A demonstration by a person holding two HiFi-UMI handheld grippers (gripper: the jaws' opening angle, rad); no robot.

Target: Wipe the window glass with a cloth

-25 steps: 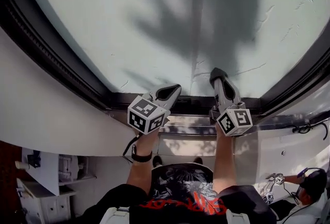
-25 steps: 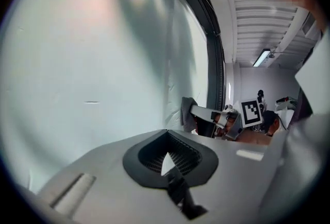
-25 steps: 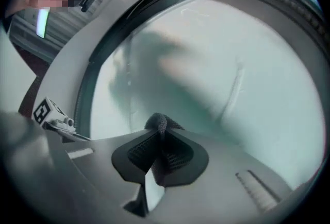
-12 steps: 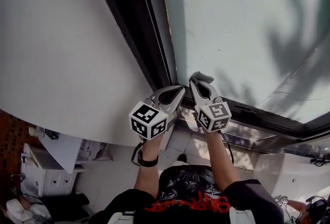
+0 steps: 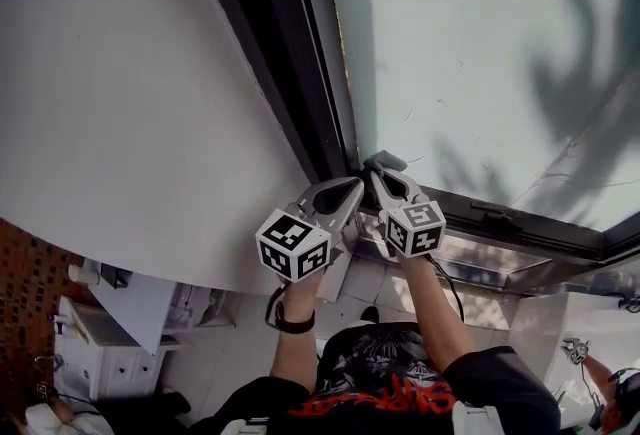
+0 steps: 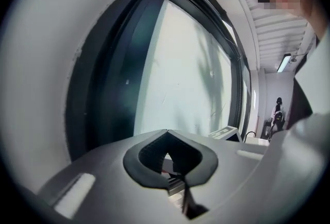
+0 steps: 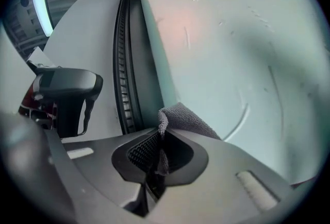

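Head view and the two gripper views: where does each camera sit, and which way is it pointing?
Head view: on the person's head, looking steeply down at the window glass, dark frame, both forearms, left gripper and right gripper.
Left gripper view: on the left gripper, looking along its shut, empty fingers toward frame and glass.
Right gripper view: on the right gripper, looking along fingers shut on the grey cloth, at the glass.
Shared: head and right gripper views both show the cloth near the frame corner.

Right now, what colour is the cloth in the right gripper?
A plain grey textured cloth, clearest in the right gripper view.
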